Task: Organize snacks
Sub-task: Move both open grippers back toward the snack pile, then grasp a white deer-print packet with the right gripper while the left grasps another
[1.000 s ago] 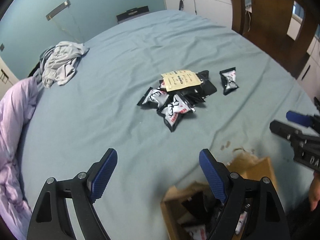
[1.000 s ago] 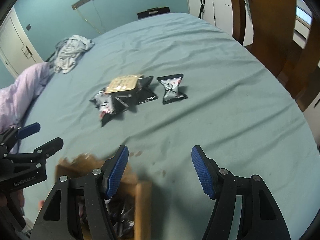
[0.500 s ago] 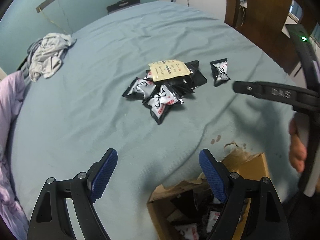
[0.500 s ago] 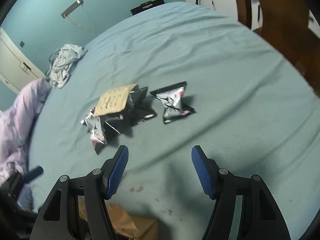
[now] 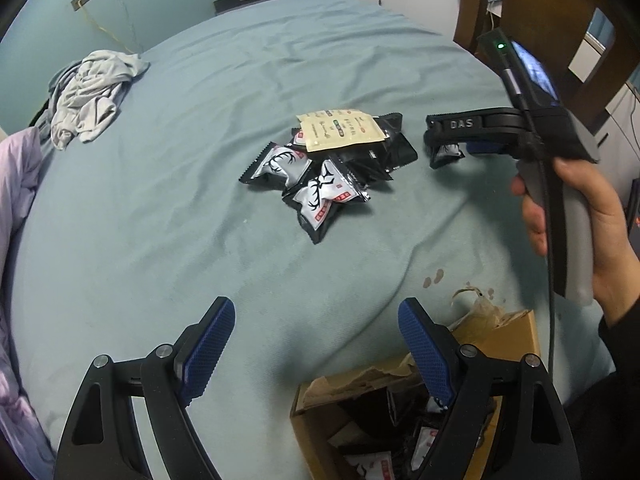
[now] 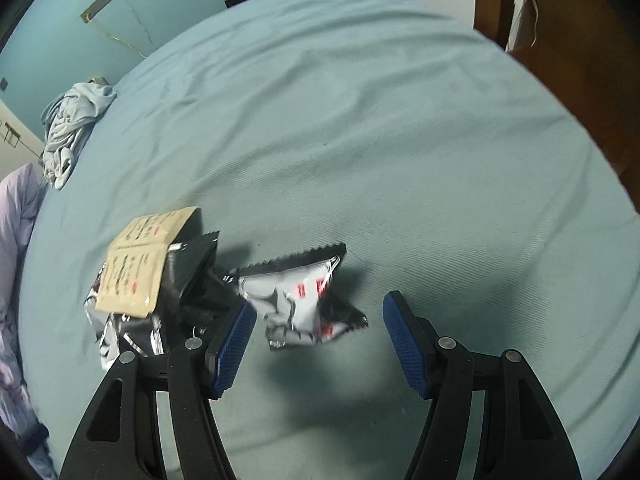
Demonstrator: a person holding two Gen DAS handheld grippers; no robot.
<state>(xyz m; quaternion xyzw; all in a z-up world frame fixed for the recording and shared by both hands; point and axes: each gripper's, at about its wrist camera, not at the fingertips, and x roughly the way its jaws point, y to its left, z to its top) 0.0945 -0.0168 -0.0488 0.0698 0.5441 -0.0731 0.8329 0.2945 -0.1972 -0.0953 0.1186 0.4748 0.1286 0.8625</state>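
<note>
- While the right gripper [image 6: 316, 344] hangs low over the bed sheet [image 6: 400, 128], its blue pads stand apart with nothing pressed between them; a lone black-and-silver snack packet [image 6: 298, 302] lies on the sheet just ahead of the gap, nearer the left pad, and neither pad touches it.
- Seen from the left wrist, that same gripper [image 5: 448, 148] sits over this packet [image 5: 447, 154], mostly hiding it, and a person's hand [image 5: 576, 216] grips the grey handle.
- The left gripper [image 5: 316, 344] is spread wide and empty, above bare sheet, its right finger over the edge of a torn cardboard box [image 5: 516, 336].
- Snacks on the sheet: one pile [image 5: 332, 168] beside the lone packet, topped by one tan paper sachet [image 5: 340, 130]. Two silver-faced packets with an antler print show plainly at its front; several black ones lie under and behind, too overlapped to count.
- One box, at the near edge of the sheet, holds more black and white packets; their number cannot be told.
- One heap of grey clothing [image 5: 90, 92] lies at the far left of the bed.
- One wooden chair [image 5: 560, 20] stands at the far right.
</note>
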